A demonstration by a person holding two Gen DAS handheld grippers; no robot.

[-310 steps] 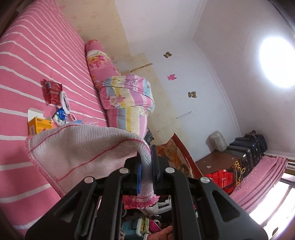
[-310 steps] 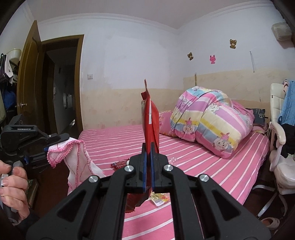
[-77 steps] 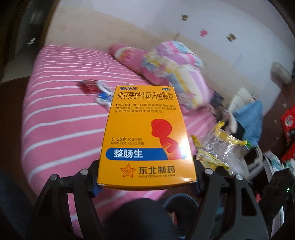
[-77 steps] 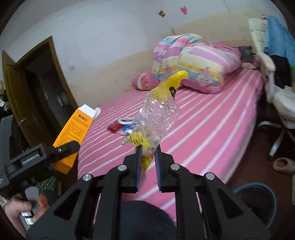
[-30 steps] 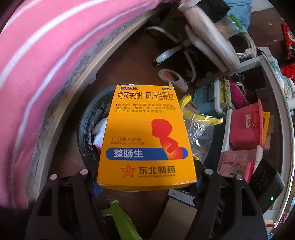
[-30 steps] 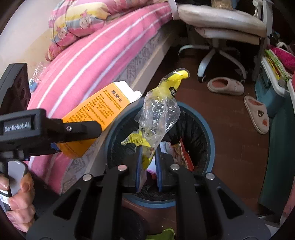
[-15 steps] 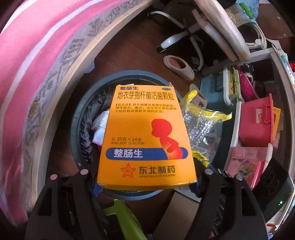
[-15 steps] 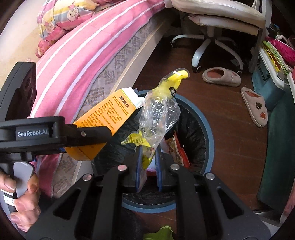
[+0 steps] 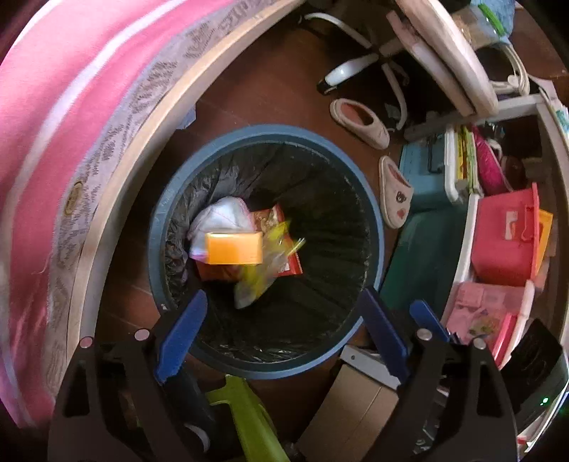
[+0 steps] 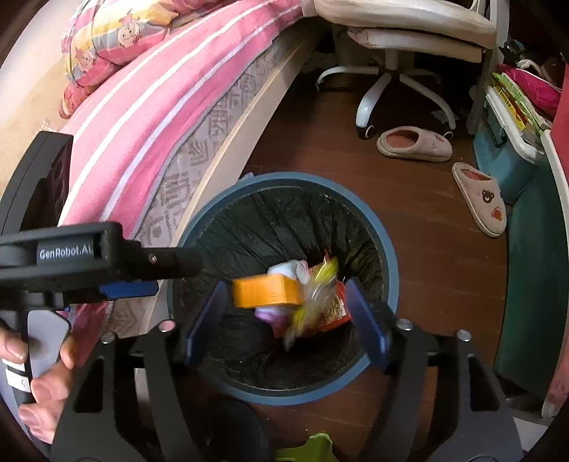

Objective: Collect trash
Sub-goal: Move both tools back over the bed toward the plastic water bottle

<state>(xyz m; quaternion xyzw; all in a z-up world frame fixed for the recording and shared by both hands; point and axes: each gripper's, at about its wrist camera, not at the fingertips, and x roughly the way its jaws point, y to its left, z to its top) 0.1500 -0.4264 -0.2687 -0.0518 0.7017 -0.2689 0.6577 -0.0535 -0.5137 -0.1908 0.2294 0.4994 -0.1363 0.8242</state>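
Both grippers' fingers (image 9: 185, 334) opening, empty; orange box (image 9: 234, 247), clear wrapper (image 10: 313, 302) dropping mid-frame into bin (image 9: 370, 199). I hold above rim until settled.

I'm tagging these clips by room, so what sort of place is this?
Most likely a lived-in bedroom. A bed with a pink striped sheet and a folded cartoon quilt runs beside a lined blue trash bin on a wood floor, with plush slippers and a swivel chair nearby.
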